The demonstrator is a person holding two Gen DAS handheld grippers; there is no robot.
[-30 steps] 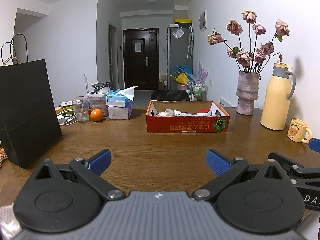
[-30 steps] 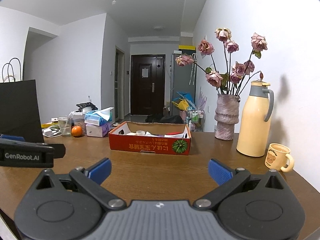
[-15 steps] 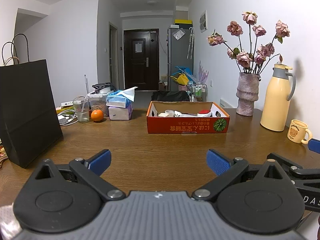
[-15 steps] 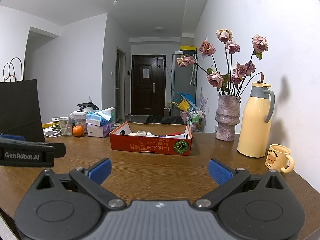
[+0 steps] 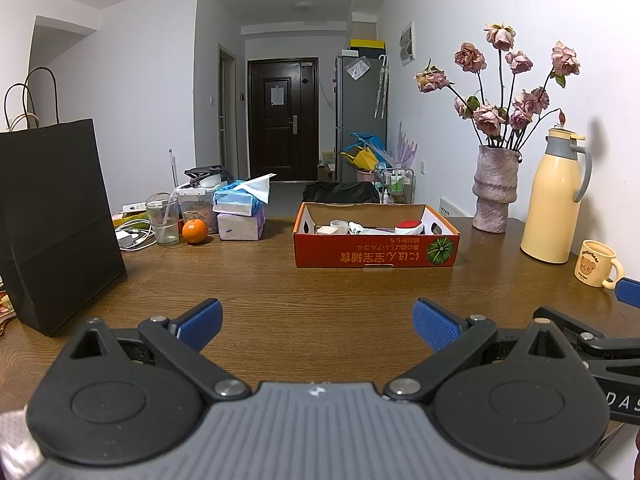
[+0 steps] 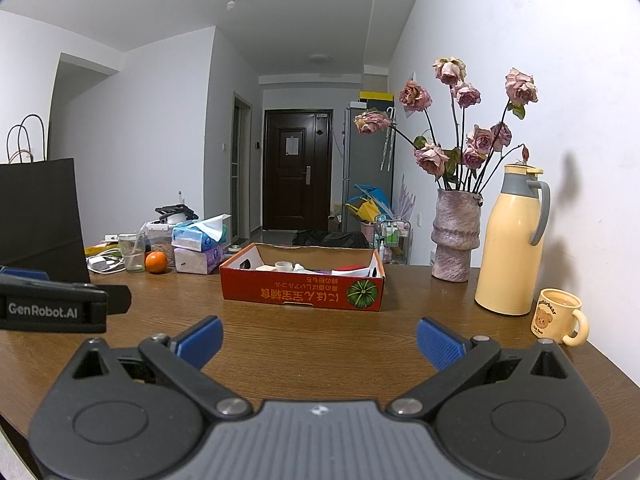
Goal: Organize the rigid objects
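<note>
A red cardboard box (image 5: 376,250) (image 6: 302,294) sits on the wooden table (image 5: 320,292) at mid-depth, holding several small white and red items. Far from it, near the front edge, my left gripper (image 5: 318,322) stands open with nothing between its blue fingers. My right gripper (image 6: 319,340) is open too and empty, also well short of the box. A cream bear mug (image 5: 596,264) (image 6: 558,316) stands at the right, beside a cream thermos jug (image 5: 558,200) (image 6: 514,240).
A black paper bag (image 5: 56,220) stands at the left. Behind it are a glass (image 5: 162,220), an orange (image 5: 195,231), tissue packs (image 5: 240,212) and cables. A vase of dried roses (image 5: 494,188) stands by the right wall. Bare wood lies between the grippers and the box.
Both views have drifted slightly; the right gripper's view has tilted a little upward. Nothing on the table has moved, and both grippers stay open.
</note>
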